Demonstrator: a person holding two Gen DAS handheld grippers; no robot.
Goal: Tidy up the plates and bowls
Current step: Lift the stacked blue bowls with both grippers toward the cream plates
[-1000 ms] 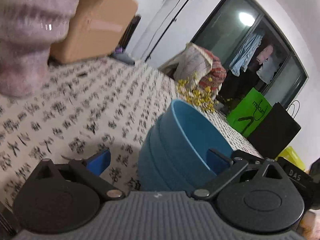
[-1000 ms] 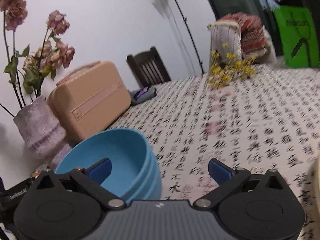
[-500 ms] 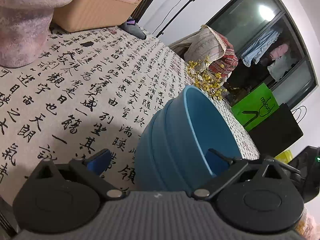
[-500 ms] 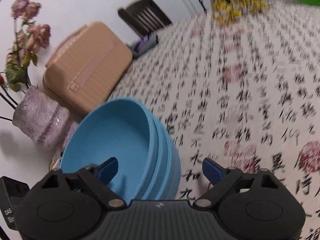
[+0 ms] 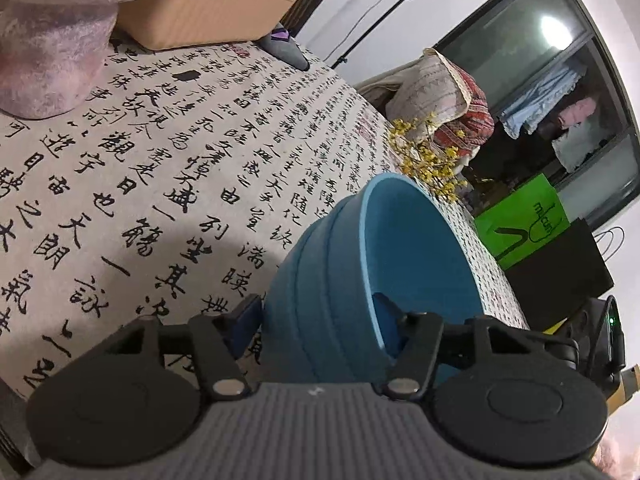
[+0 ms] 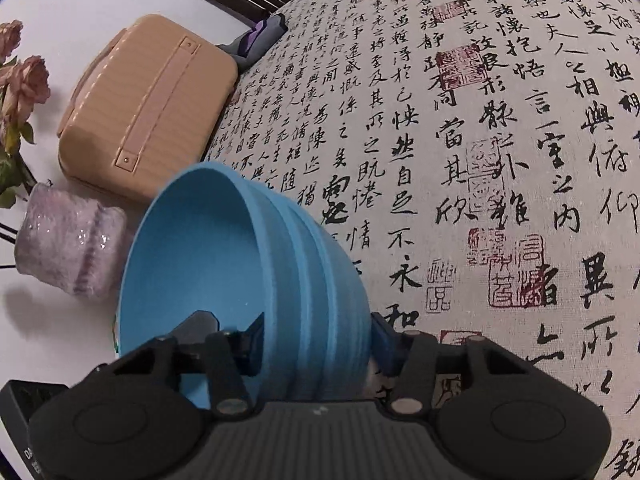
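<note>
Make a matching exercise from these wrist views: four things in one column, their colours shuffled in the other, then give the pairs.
Things:
1. stacked bowls
2. suitcase
3. vase
4. shopping bag

Colours:
A. bright green
B. blue
C. pale lilac pink
D. tan

Pairs: 1-B, 2-D, 3-C, 4-A

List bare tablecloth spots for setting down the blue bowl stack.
Free: the wide tablecloth right of the bowl stack, out toward the yellow flowers. Crowded: the left edge, where the pink vase, beige case and a grey-purple bundle line up.
</note>
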